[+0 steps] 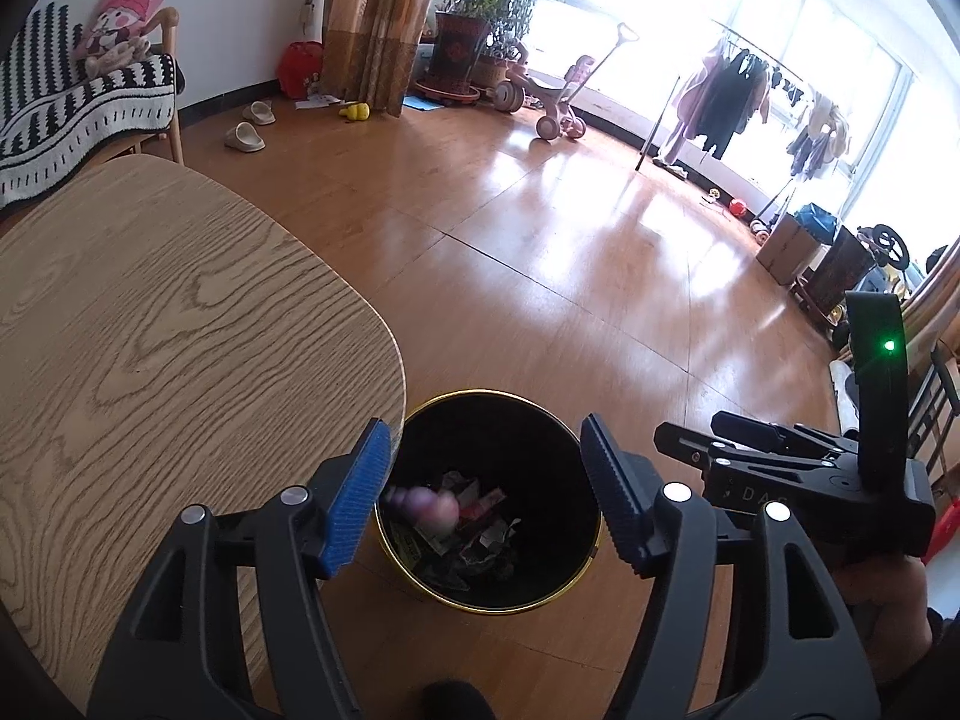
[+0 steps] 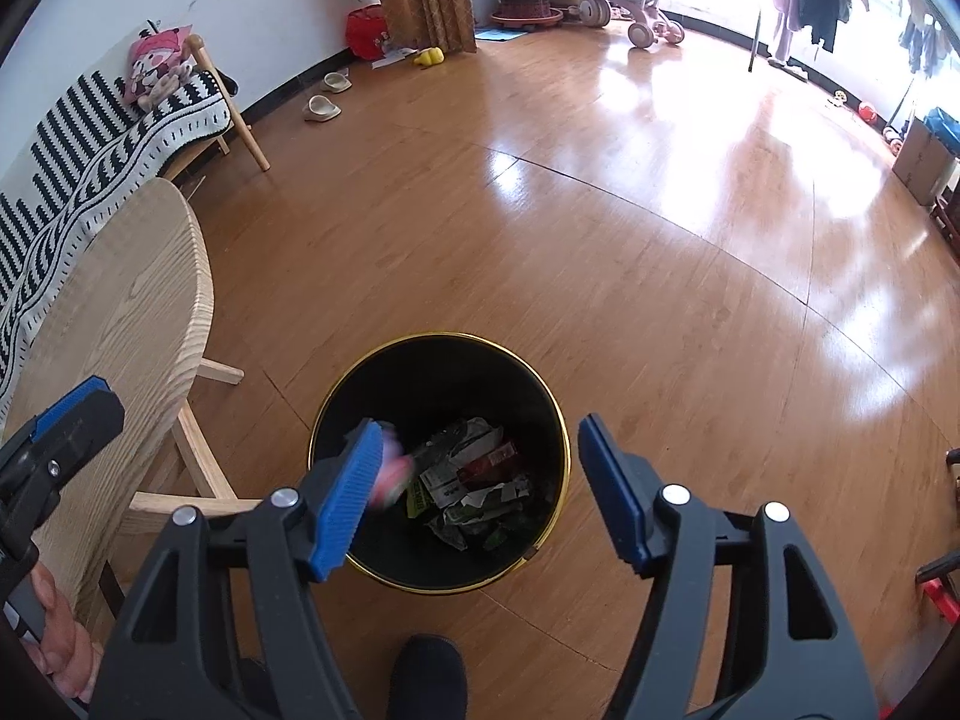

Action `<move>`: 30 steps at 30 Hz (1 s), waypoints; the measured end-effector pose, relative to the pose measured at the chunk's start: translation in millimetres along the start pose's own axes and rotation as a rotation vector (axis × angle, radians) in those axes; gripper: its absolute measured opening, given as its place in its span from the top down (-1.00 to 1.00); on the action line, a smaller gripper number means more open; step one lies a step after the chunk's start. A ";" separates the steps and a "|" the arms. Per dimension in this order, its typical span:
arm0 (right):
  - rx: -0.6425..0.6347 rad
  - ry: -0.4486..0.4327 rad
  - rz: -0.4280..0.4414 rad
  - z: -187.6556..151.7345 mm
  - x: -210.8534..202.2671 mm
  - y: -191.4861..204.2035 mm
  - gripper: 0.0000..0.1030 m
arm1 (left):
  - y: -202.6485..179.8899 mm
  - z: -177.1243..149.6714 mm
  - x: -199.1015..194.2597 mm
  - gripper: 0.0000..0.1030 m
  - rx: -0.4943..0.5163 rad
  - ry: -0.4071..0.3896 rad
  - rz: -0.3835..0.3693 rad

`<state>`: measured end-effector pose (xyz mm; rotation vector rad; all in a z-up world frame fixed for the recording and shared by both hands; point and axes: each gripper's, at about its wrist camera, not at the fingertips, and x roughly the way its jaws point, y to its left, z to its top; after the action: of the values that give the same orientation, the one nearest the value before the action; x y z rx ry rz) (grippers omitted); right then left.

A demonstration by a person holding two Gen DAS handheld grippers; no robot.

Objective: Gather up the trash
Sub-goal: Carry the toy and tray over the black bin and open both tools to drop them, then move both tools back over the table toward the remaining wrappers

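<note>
- Left wrist view: left gripper (image 1: 483, 495) is hanging over the trash bin (image 1: 594, 531), jaws spread wide, gripping nothing.
- Blurred pink item (image 1: 420, 507) is showing just inside the left finger's blue pad (image 1: 354, 504), over the bin's mouth; motion blur, cannot tell what it is or whether it is touching the pad.
- Bin is sitting between the two jaws in this view, black inside with a gold rim, crumpled wrappers (image 1: 480, 531) lying at its bottom.
- Wooden table (image 1: 150, 330) is lying left of the jaws, its rounded corner just beside the bin's rim.
- Right gripper (image 1: 708, 444) is showing right of the left gripper's jaws, seen side-on, a green light glowing on its upright part.
- Right wrist view: right gripper (image 2: 480, 492) is also hanging over the trash bin (image 2: 336, 414), jaws released and wide apart, nothing between them.
- Same pink blur (image 2: 393, 474) is sitting against the inner side of the left blue pad (image 2: 348, 501), above the bin's opening.
- Wrappers (image 2: 474, 486), green, white and red, are lying in the bin between the jaws.
- Left gripper (image 2: 60, 420) is poking in at the far left, over the table (image 2: 138, 312); only one blue-tipped finger visible there.
- Dark shoe tip (image 2: 429, 675) is showing below the jaws, on the wood floor (image 2: 600, 240).
</note>
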<state>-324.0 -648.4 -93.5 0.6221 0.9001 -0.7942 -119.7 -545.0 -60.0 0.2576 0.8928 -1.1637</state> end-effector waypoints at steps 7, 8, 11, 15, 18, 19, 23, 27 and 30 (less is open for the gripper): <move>-0.029 -0.009 0.023 6.2 -3.6 14.3 -0.28 | 13.1 -0.2 -15.3 -0.32 -0.006 -0.017 0.017; -0.043 -0.012 0.027 7.2 -5.0 22.6 -0.28 | 16.0 -0.8 -21.0 -0.40 -0.008 -0.025 0.029; -0.081 -0.028 0.044 10.9 -8.8 44.8 -0.33 | 33.1 -2.1 -41.2 -0.58 -0.025 -0.055 0.070; -0.159 -0.074 0.102 13.1 -21.8 99.6 -0.43 | 77.1 -4.0 -78.7 -0.78 -0.088 -0.106 0.157; -0.223 -0.095 0.157 12.5 -28.4 149.3 -0.52 | 126.5 -10.8 -113.0 -0.80 -0.173 -0.134 0.240; -0.242 -0.098 0.173 12.6 -29.6 164.7 -0.54 | 143.7 -13.9 -124.0 -0.81 -0.205 -0.141 0.266; -0.357 -0.099 0.262 2.9 -32.1 255.0 -0.55 | 228.1 -36.0 -181.7 -0.81 -0.369 -0.175 0.414; -0.486 -0.070 0.341 -15.3 -28.1 349.6 -0.55 | 308.0 -69.5 -239.9 -0.82 -0.521 -0.198 0.564; -0.604 -0.071 0.388 -39.0 -28.7 425.4 -0.55 | 361.9 -103.0 -281.6 -0.82 -0.636 -0.211 0.645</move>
<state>-6.1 -369.5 -26.9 0.2173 0.8622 -0.1715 117.1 -141.5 -16.3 -0.0997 0.8578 -0.2732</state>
